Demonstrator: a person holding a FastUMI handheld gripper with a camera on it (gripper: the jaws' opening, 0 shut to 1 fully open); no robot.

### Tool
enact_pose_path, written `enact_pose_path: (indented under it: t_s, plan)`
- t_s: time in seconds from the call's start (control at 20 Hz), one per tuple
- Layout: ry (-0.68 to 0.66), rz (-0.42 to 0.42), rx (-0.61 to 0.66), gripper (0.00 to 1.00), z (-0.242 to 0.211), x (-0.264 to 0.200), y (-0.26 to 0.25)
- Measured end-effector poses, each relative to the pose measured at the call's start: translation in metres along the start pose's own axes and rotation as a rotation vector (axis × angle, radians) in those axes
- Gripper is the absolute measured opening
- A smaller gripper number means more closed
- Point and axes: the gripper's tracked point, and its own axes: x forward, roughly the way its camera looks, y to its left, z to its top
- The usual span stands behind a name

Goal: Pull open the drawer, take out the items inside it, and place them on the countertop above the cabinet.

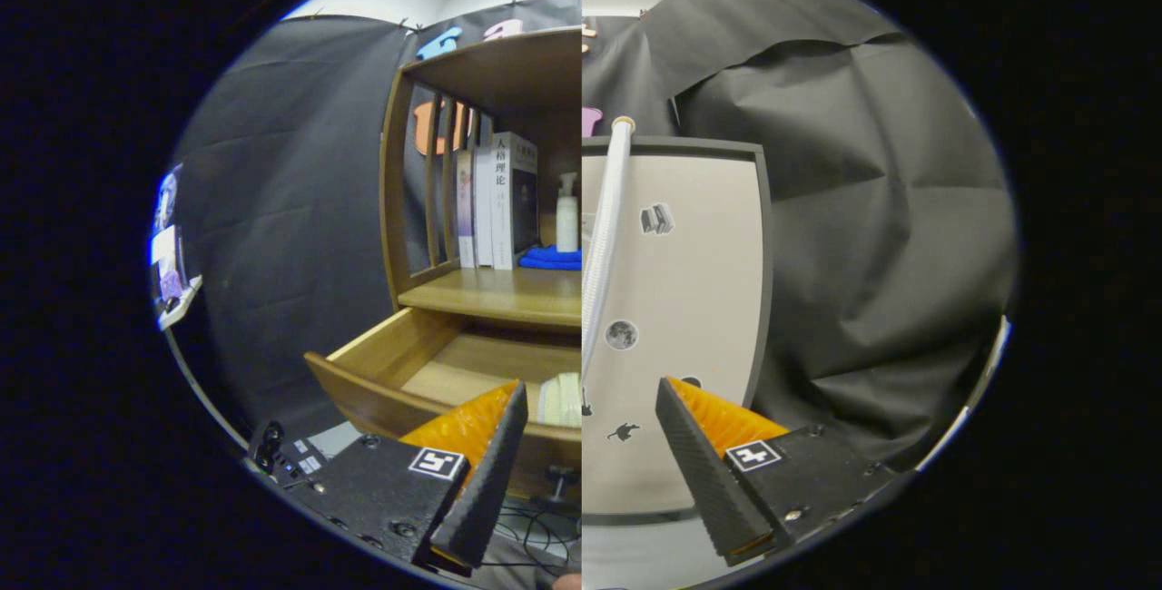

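A pale cabinet panel [690, 299], dotted with small stickers, stands to the right beyond the fingers, with a white ribbed hose [604, 236] running down its left edge. To its left rises a wooden shelf unit [481, 73], whose countertop [499, 292] carries upright books [497, 201], a pump bottle [567, 213] and a folded blue cloth [551, 257], all pushed to the back, which leaves bare wood in front, likely where the drawer's contents are meant to go. Below it the drawer [381, 381] is already pulled out, its front lip nearest the tool. Inside, just ahead of the left finger, lies a pale, ribbed item [561, 398], partly hidden by the drawer front; what it is cannot be told. The gripper [590, 408] hovers above the drawer front with its fingers spread wide and nothing between them, seemingly readied to reach down for that item.
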Motion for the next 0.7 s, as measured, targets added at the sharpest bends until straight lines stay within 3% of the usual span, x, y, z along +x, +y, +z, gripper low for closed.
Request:
enact_pose_path:
  t_s: [0.3, 0.7]
  plan:
    - [0.171, 0.041, 0.031, 0.90, -0.001, 0.064, 0.015]
    - [0.434, 0.038, 0.081, 0.90, -0.041, 0.122, 0.005]
